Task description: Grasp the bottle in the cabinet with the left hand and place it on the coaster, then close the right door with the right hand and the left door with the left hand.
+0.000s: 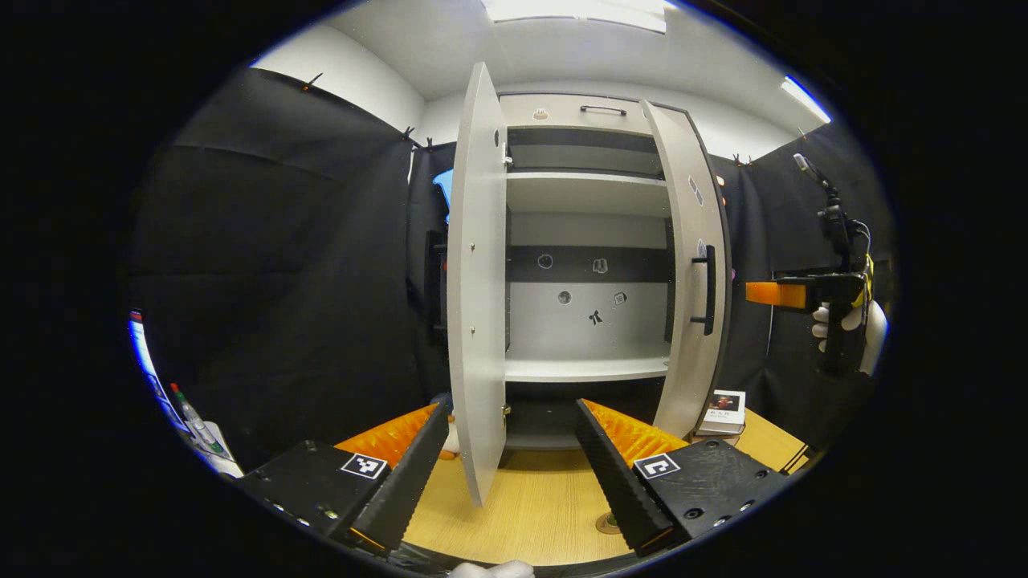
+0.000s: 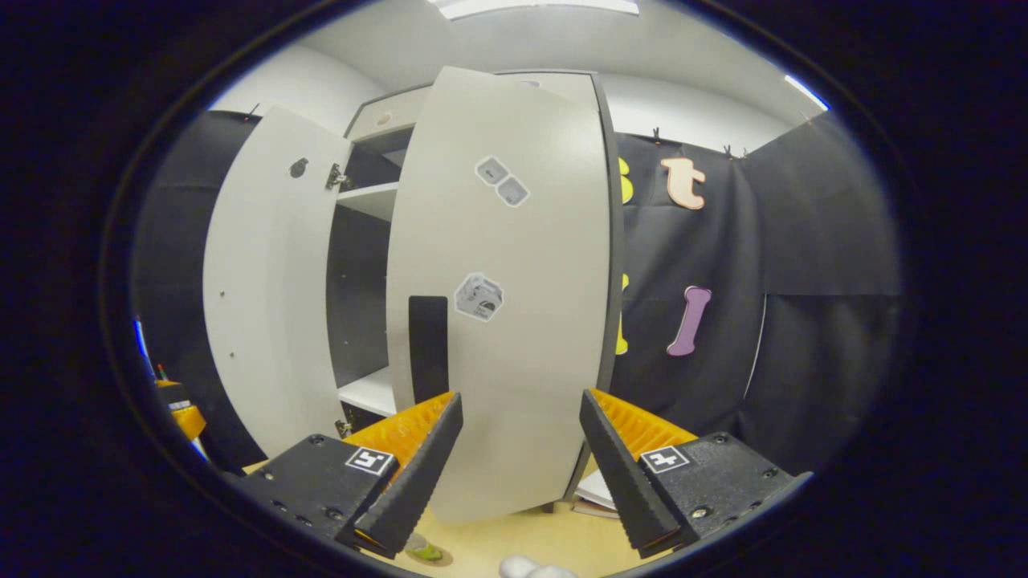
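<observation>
Right gripper (image 2: 520,449) is hovering with its jaws spread and empty, facing the outer face of the cabinet's right door (image 2: 514,281), which is standing partly open; the door's dark handle (image 2: 428,345) is sitting just above and left of its left finger. Left gripper (image 1: 510,457) is likewise hanging open and holding nothing, low over the wooden tabletop (image 1: 538,506), pointing into the cabinet (image 1: 586,241) between the left door (image 1: 475,281) and the right door. The shelves in view are carrying no bottle. A yellow-capped bottle-like object (image 2: 181,413) is showing at the far left edge of the right gripper view, though it is too cropped to confirm, and a round coaster-like disc (image 1: 608,523) is lying on the tabletop by the left gripper's right finger.

Judged from this, the bottle placement appears complete and the right-door closing step is in hand. The next move calls for pressing the right gripper against the door face and swinging it shut, then doing the same to the left door.
</observation>
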`<state>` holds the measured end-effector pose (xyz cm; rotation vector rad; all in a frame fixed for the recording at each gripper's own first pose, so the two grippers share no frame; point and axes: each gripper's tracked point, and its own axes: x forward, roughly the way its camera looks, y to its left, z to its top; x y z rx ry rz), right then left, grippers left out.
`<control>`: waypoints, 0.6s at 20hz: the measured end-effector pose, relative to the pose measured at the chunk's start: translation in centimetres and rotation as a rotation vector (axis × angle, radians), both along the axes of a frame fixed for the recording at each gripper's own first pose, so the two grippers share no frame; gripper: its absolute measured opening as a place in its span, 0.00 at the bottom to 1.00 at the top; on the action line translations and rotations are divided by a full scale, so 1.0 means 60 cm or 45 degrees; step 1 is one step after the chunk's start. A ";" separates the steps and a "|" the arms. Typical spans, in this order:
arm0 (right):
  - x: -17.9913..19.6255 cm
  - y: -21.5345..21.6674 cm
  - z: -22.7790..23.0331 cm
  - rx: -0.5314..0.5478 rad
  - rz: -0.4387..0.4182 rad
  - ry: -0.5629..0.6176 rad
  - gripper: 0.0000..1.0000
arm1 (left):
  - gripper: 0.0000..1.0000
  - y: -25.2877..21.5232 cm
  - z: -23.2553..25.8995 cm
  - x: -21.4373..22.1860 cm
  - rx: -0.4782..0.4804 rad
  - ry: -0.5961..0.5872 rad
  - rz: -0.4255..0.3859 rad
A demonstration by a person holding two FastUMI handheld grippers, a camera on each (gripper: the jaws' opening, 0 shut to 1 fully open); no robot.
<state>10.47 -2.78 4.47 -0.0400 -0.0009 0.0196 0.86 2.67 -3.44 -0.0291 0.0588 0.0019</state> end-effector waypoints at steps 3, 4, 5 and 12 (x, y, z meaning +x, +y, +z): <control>-0.021 -0.003 -0.014 0.001 -0.038 0.022 0.97 | 0.96 0.017 0.000 0.009 -0.003 -0.013 -0.020; -0.030 -0.005 -0.020 0.001 -0.051 0.031 0.97 | 0.95 0.026 0.002 0.014 0.001 -0.018 -0.020; -0.040 -0.006 -0.027 0.002 -0.062 0.043 0.97 | 0.96 0.038 0.002 0.018 0.007 -0.025 -0.017; -0.115 -0.011 -0.069 0.004 -0.152 0.093 0.95 | 0.96 0.160 0.037 0.067 0.037 -0.080 0.071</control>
